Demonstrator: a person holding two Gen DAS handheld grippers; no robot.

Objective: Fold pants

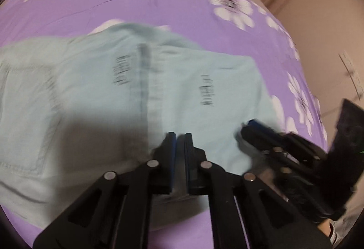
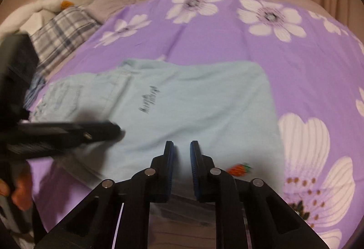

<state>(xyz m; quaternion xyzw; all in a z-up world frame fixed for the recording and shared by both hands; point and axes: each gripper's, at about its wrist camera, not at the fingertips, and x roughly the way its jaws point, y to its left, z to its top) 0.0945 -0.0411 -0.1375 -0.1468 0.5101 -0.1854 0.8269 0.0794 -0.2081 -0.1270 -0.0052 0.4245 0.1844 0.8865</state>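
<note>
Pale blue folded denim pants point(image 2: 173, 112) lie mid-frame on the purple floral bedsheet point(image 2: 227, 33). Left gripper point(image 1: 180, 135) and right gripper point(image 2: 182, 143) both hover over the near edge, fingers slightly parted, pinching nothing.

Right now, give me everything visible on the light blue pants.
The light blue pants look like thin denim or cotton and lie partly folded, flat, on the purple floral bedsheet. A stitched seam runs up the middle and a patch pocket sits toward one end; dark, blurred lettering marks the cloth. The left gripper and right gripper are at the near edge, jaws slightly apart; whether they pinch cloth is unclear. A small strawberry motif sits near that edge.
</note>
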